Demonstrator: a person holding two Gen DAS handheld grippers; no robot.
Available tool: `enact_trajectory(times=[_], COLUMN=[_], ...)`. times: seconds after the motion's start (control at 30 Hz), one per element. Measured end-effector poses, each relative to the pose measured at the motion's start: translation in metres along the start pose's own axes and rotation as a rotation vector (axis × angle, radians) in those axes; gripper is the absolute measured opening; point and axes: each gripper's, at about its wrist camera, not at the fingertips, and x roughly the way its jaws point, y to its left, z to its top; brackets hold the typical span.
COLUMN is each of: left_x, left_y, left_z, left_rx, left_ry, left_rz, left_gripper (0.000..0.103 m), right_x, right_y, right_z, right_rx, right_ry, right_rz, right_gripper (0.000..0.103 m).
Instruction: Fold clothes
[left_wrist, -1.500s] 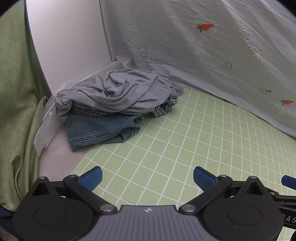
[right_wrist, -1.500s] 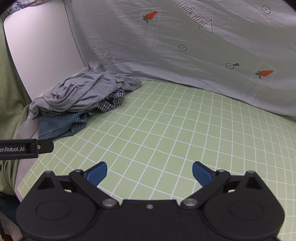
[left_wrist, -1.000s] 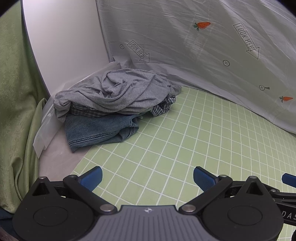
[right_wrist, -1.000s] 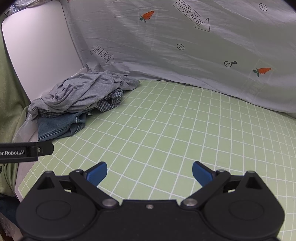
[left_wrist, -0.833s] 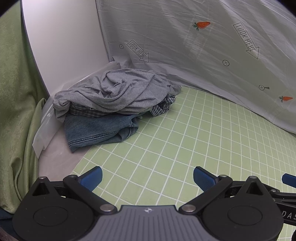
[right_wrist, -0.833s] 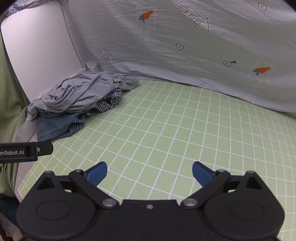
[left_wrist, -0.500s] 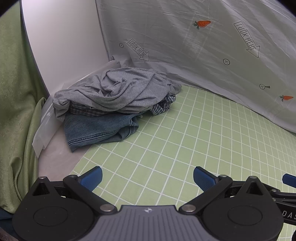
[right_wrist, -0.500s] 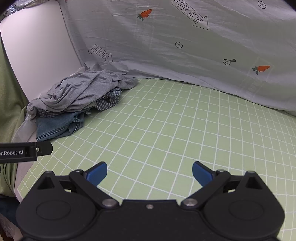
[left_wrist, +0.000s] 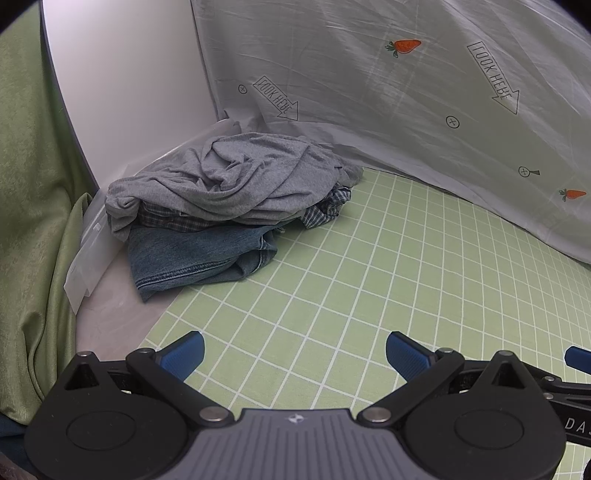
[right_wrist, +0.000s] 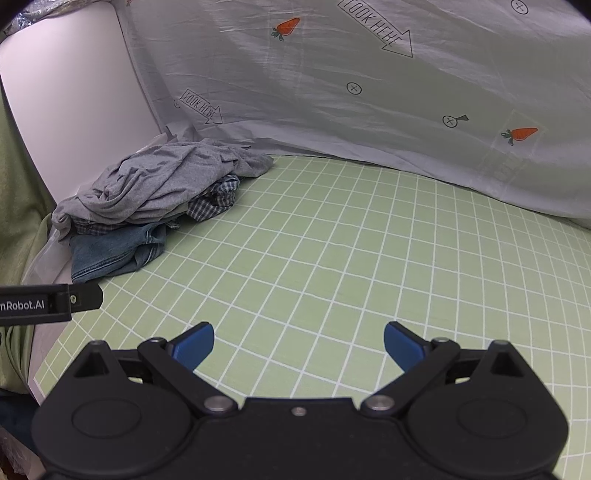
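A pile of clothes lies at the back left of the green checked mat (left_wrist: 369, 266): a crumpled grey shirt (left_wrist: 236, 177) on top, a checked shirt (left_wrist: 325, 210) under it, blue jeans (left_wrist: 199, 254) at the bottom. The pile also shows in the right wrist view, with the grey shirt (right_wrist: 166, 184) over the jeans (right_wrist: 110, 254). My left gripper (left_wrist: 294, 354) is open and empty, low over the mat in front of the pile. My right gripper (right_wrist: 298, 345) is open and empty over the mat (right_wrist: 351, 258), right of the pile.
A grey printed sheet (left_wrist: 406, 92) hangs behind the mat. A white panel (left_wrist: 129, 92) stands at the back left, a green curtain (left_wrist: 33, 184) at the far left. The left gripper's side (right_wrist: 48, 304) shows at the left of the right wrist view.
Both views have shifted slightly; the pile sits a little further left and lower in the frames. Both grippers stay open and empty.
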Motion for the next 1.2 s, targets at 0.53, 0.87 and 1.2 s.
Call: enact_trajectory(times=[0.53,0.87,1.2], left_x=[0.006,0.021,0.068], left_y=[0.002,0.011,0.050], left_z=[0.001,0.017,0.068], left_rx=[-0.001,0.000,-0.093], left_ry=[0.014,0.005,0.001], left_rz=[-0.002,0.002,-0.028], left_gripper=[0.103,0.103,0.102], right_x=[0.003,0.022,0.070], right_y=[0.001,0.006,0.043], right_z=[0.000,0.015,0.077], right_rx=[0.002,0.012,-0.078], right_ry=[0.010,0.021,-0.003], right_rz=[-0.001,-0.009,0.003], right_gripper=[0.100,0.099,0.099])
